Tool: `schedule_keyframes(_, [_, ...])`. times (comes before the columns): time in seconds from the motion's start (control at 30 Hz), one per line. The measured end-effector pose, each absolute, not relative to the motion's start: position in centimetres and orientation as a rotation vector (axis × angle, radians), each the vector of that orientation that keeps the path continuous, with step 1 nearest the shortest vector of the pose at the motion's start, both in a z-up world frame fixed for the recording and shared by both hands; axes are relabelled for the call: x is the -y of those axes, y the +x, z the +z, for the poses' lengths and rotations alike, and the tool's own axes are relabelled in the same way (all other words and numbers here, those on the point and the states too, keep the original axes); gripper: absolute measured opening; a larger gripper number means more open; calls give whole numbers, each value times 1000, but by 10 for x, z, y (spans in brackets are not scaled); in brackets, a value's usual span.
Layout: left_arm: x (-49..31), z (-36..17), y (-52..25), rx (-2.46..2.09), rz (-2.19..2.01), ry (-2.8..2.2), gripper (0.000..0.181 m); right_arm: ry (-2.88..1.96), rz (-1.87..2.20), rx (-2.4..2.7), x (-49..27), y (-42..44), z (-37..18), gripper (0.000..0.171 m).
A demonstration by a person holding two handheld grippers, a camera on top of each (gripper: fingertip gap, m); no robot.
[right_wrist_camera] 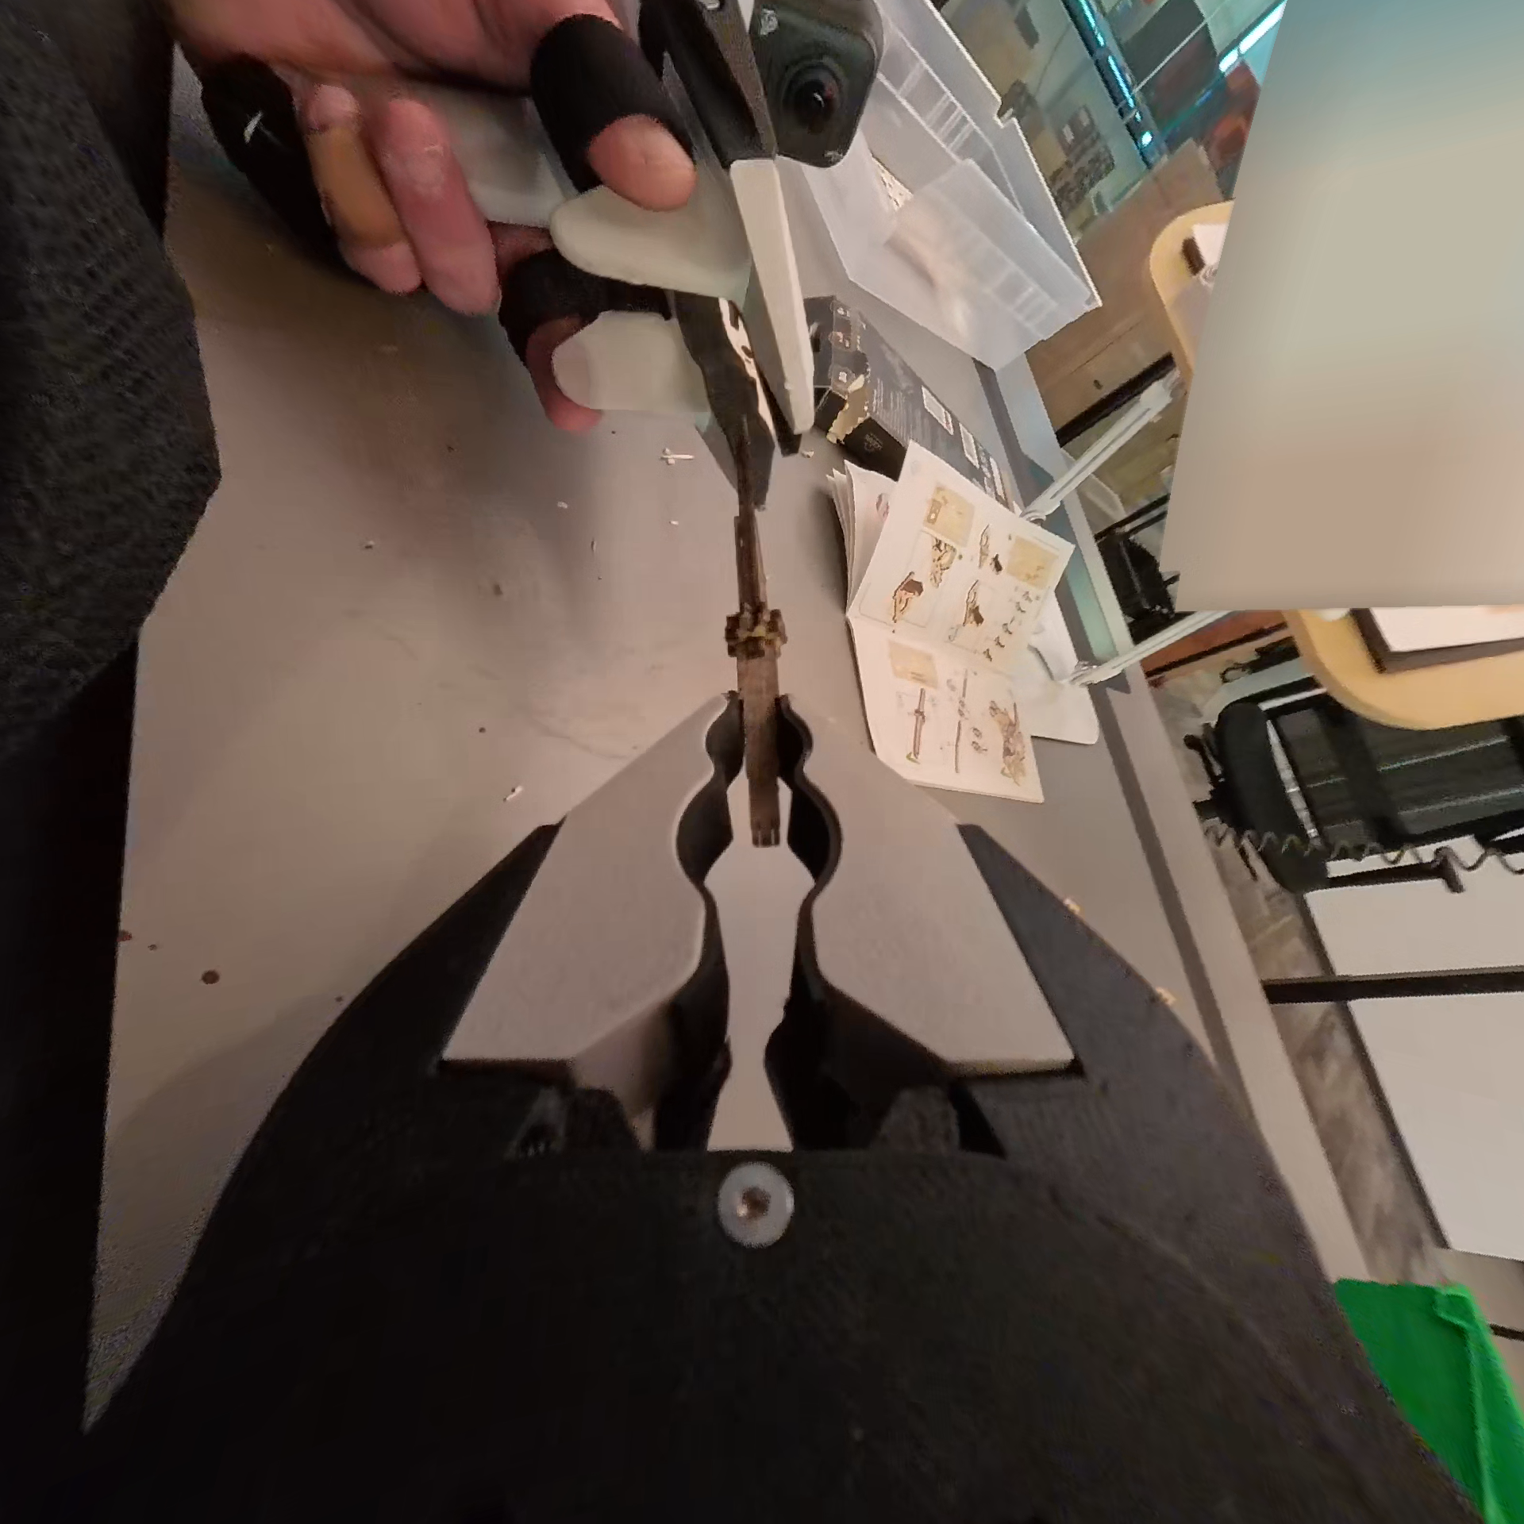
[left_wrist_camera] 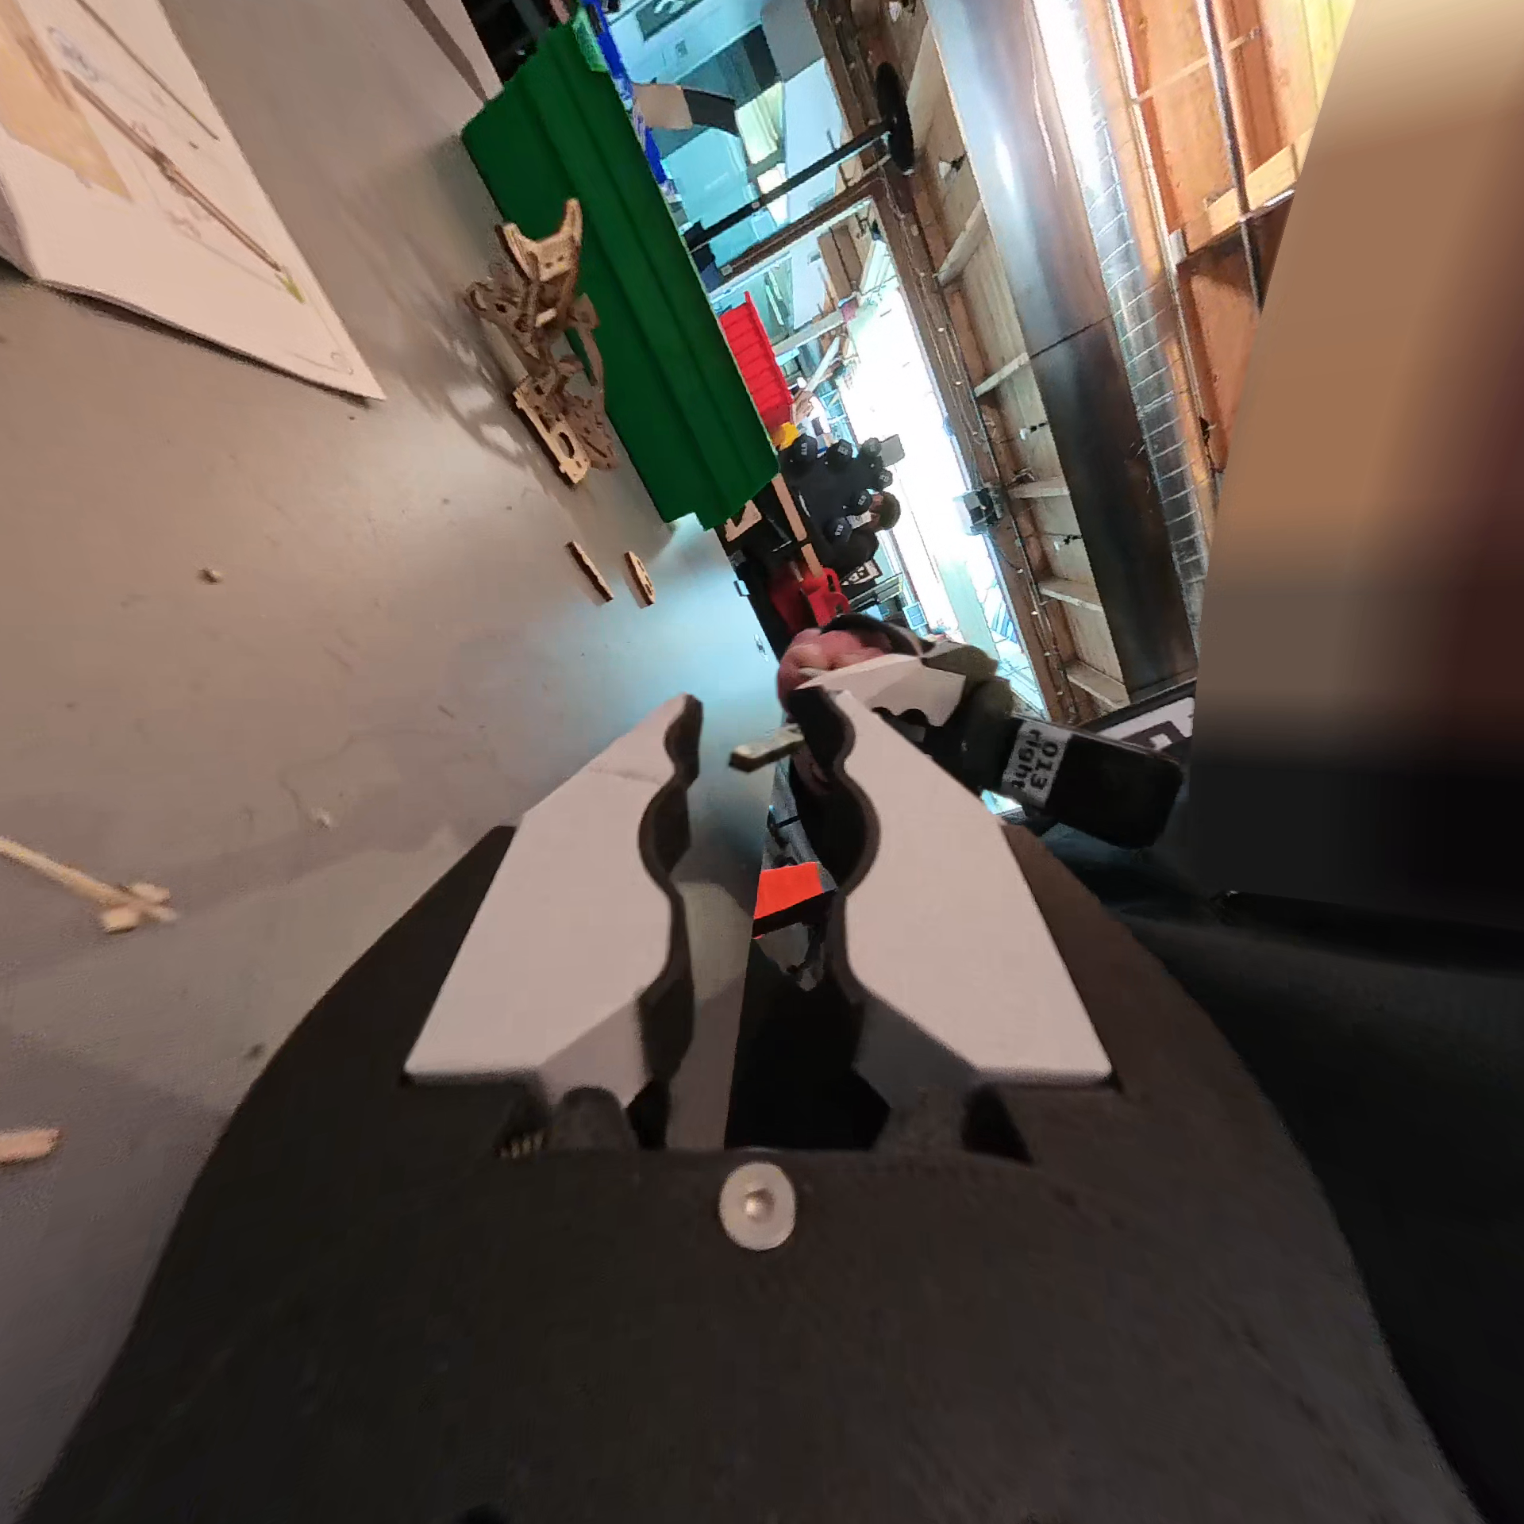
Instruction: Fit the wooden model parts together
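Observation:
My right gripper point(right_wrist_camera: 754, 709) is shut on a thin wooden strip point(right_wrist_camera: 760, 767) with a small cross piece point(right_wrist_camera: 754, 639) fitted around its middle, and holds it above the grey table point(right_wrist_camera: 371, 660). The strip runs forward to my left gripper point(right_wrist_camera: 767, 437), which a hand holds from above. In the left wrist view, my left gripper point(left_wrist_camera: 750, 717) is open. The strip's end point(left_wrist_camera: 763, 754) pokes in between its fingertips, close to the right-hand one. The right gripper's fingers point(left_wrist_camera: 891, 689) and the hand holding it show just behind.
A part-built wooden model point(left_wrist_camera: 544, 346) lies by a green bin point(left_wrist_camera: 635, 297), with two small wooden pieces point(left_wrist_camera: 614, 573) nearby. An open instruction booklet point(right_wrist_camera: 948, 627), a dark box point(right_wrist_camera: 899, 396) and clear plastic bins point(right_wrist_camera: 973, 223) sit near the table edge. Loose wooden bits point(left_wrist_camera: 124, 903) lie around.

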State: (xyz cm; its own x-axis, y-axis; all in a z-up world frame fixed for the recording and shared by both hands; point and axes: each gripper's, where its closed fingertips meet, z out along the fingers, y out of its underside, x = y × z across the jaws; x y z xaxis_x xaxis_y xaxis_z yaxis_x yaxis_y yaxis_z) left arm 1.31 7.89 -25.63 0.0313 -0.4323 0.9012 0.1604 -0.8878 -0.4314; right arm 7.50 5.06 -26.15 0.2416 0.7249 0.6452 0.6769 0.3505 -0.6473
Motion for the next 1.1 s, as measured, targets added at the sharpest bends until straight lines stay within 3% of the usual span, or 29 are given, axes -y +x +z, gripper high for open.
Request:
schedule_keyframes(0.13, [-75, -257, 10, -269, -1970, -1948, 36, -1280, -8, 1508, -50, 74, -257, 4])
schedule_keyframes(0.27, [-60, -256, 21, -325, -2084, -1981, 9, -1216, -51, 1543, -49, 71, -254, 4])
schedule_keyframes(0.37, [-57, -248, 23, -335, -2120, -1926, 5, -1198, -73, 1554, -52, 74, -255, 5])
schedule_keyframes(0.43, [-58, -248, 23, -387, -2031, -1915, 3, -1239, -16, 1565, -51, 75, -261, 6])
schedule_keyframes(0.5, [-62, -248, 22, -451, -1898, -1910, 2, -1333, 69, 1591, -51, 78, -275, 26])
schedule_keyframes(0.6, [-60, -249, 22, -625, -1667, -1898, 2, -1504, 329, 1520, -49, 81, -276, 34])
schedule_keyframes(0.8, [-57, -248, 28, -871, -1275, -1818, 2, -1730, 677, 1304, -54, 68, -263, 37])
schedule_keyframes(0.9, [-50, -249, 34, -983, -1159, -1770, 2, -1708, 697, 1297, -53, 57, -262, 26])
schedule_keyframes(1.1, [-45, -245, 39, -1124, -955, -1671, 2, -1708, 830, 1281, -54, 44, -259, 23])
